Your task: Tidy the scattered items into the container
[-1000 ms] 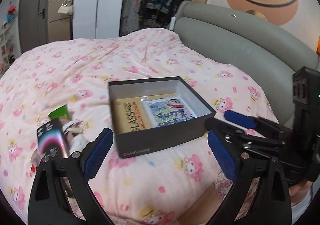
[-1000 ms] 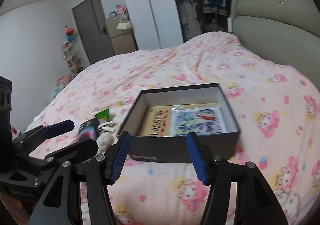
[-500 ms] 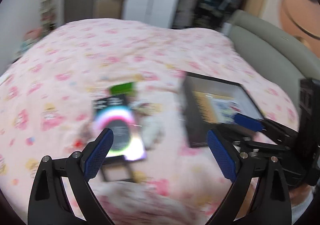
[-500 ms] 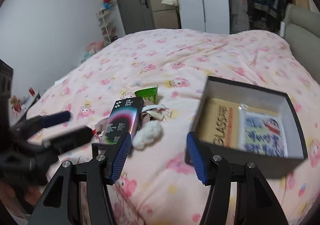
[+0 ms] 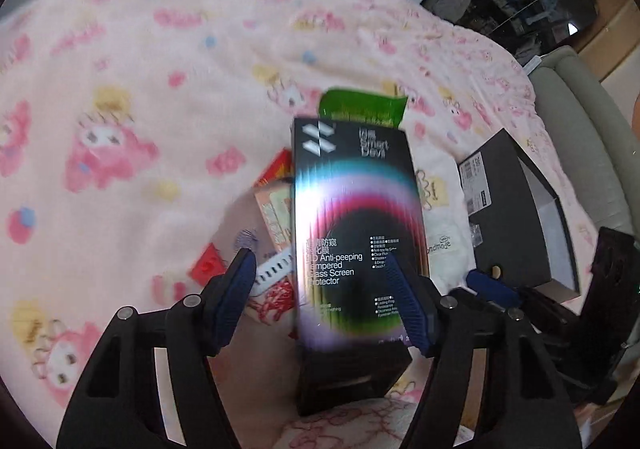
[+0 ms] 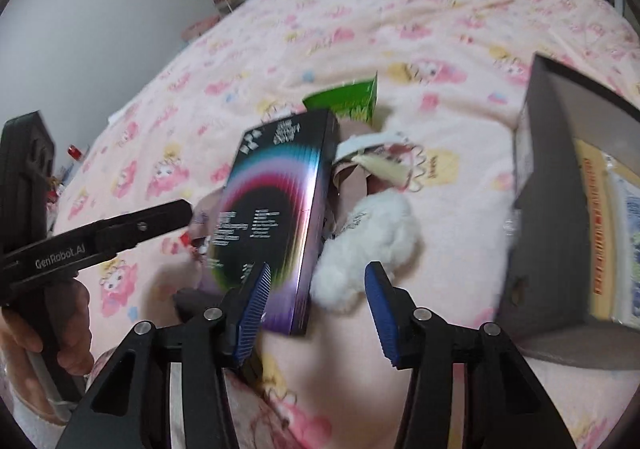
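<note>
Square closing left gripper (image 5: 324,301) across screen protector box (image 5: 352,245); keep right gripper (image 6: 316,305), closing empty, toward white plush (image 6: 368,245) at twelve.

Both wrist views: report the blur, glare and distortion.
Left wrist view: motion-smeared bedspread, rainbow sheen on the screen protector box, print still readable. Right wrist view: blurred green packet and white fluffy item; fisheye bends the dark container.
</note>
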Available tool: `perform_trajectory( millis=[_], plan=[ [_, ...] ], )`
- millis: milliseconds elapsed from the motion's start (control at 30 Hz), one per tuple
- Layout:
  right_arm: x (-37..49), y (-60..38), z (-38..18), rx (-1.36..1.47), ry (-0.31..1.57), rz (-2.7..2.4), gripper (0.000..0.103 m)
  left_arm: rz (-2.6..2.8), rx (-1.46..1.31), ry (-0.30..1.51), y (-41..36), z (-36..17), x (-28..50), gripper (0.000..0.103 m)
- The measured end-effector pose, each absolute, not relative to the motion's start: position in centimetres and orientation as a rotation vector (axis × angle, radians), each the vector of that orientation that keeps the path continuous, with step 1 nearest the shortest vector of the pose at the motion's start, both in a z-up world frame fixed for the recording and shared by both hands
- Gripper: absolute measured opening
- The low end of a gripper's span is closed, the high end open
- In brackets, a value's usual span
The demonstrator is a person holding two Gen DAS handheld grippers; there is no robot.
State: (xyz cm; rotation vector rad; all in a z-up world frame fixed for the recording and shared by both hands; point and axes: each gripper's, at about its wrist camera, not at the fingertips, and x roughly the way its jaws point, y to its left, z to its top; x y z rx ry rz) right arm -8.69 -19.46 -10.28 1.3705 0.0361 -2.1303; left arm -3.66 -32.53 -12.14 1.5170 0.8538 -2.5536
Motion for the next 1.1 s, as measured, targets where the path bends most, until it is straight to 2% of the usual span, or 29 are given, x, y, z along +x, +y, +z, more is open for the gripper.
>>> perform_trajectory(
  millis=[133,167,200,233,267,333,400,600,733,867,933,967,1067,1100],
  plan=[
    [-10.0,-20.7,-12.5,1.428,-0.009,-2.041,0.043,-2.501,1.731,1.077,-33.0,-15.6,-6.1,0.080],
    [-10.2,-20.8,-12.9,1.444,-0.026,-2.020,0.038,-2.497,1.748,1.126,-33.2,-16.1,-6.5,0.086],
    [-10.3,-21.0,-13.2,1.459,-0.055,-1.986,0.030,-2.483,1.758,1.170,-33.3,-16.5,-6.8,0.085],
    [-10.2,-21.0,-13.2,1.465,-0.070,-1.968,0.026,-2.462,1.753,1.184,-33.4,-16.5,-6.8,0.075],
    [-9.9,-21.1,-12.7,1.457,-0.066,-1.966,0.025,-2.440,1.736,1.143,-33.2,-15.9,-6.5,0.052],
    [-8.9,-20.6,-11.3,1.416,-0.062,-1.977,0.023,-2.472,1.679,0.980,-31.9,-13.8,-5.8,0.046],
    [-8.0,-19.4,-9.6,1.381,-0.104,-1.987,0.023,-2.565,1.618,0.869,-29.9,-11.1,-4.8,0.046],
    [-4.3,-12.2,-4.0,1.257,-0.170,-2.090,0.022,-2.763,1.617,0.830,-22.8,-5.7,-2.2,0.046],
    [-1.3,-6.5,-2.0,1.204,-0.190,-2.171,0.022,-2.838,1.675,0.858,-18.0,-4.2,-0.7,0.047],
    [2.2,-1.2,-2.6,1.222,-0.291,-2.101,0.020,-2.933,1.789,1.058,-12.1,-3.9,0.6,0.046],
    [3.1,0.0,-3.9,1.247,-0.301,-2.101,0.020,-2.948,1.827,0.872,-8.9,-4.5,0.1,0.046],
    [3.3,0.3,-4.6,1.270,-0.288,-2.107,0.020,-2.920,1.827,0.846,-8.3,-4.9,-0.3,0.046],
    [2.6,1.0,-7.1,1.363,-0.232,-2.183,0.020,-2.787,1.842,1.021,-8.8,-6.8,-0.7,0.047],
    [2.4,1.3,-7.6,1.374,-0.224,-2.199,0.020,-2.737,1.820,1.013,-9.3,-7.2,-0.7,0.046]
  ],
)
